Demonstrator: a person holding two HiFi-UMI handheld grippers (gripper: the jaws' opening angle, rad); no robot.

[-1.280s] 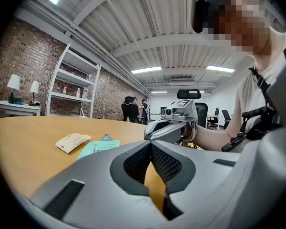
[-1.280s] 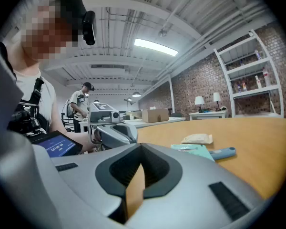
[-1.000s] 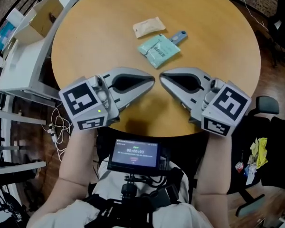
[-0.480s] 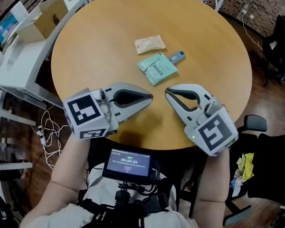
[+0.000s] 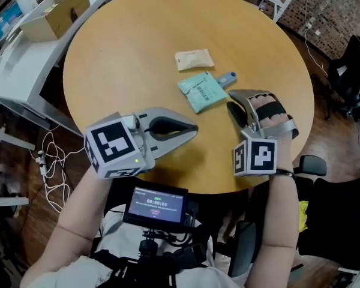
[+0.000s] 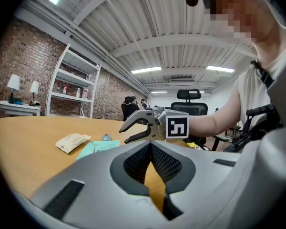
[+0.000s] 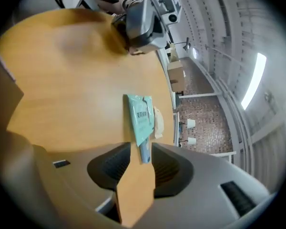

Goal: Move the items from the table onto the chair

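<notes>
Three small things lie on the round wooden table (image 5: 120, 59): a beige packet (image 5: 194, 59), a teal packet (image 5: 202, 92) and a small blue-grey stick (image 5: 227, 78). My right gripper (image 5: 233, 105), turned on its side, sits just near of the stick and the teal packet. Its jaws are opening. In the right gripper view the stick (image 7: 144, 152) lies on the table at the mouth of the jaws, with no pad pressing on it, and the teal packet (image 7: 139, 116) lies beyond. My left gripper (image 5: 194, 131) hovers over the table's near part, shut and empty.
A white desk (image 5: 18, 71) with a cardboard box (image 5: 57, 8) stands left of the table, with cables on the floor below. Black chair parts (image 5: 315, 161) show at the right, past the table's edge. A small screen (image 5: 155, 203) hangs at my chest.
My right gripper has moved forward to the stick, rolled onto its side, and its jaws have parted. The left gripper has stayed about where it was.
</notes>
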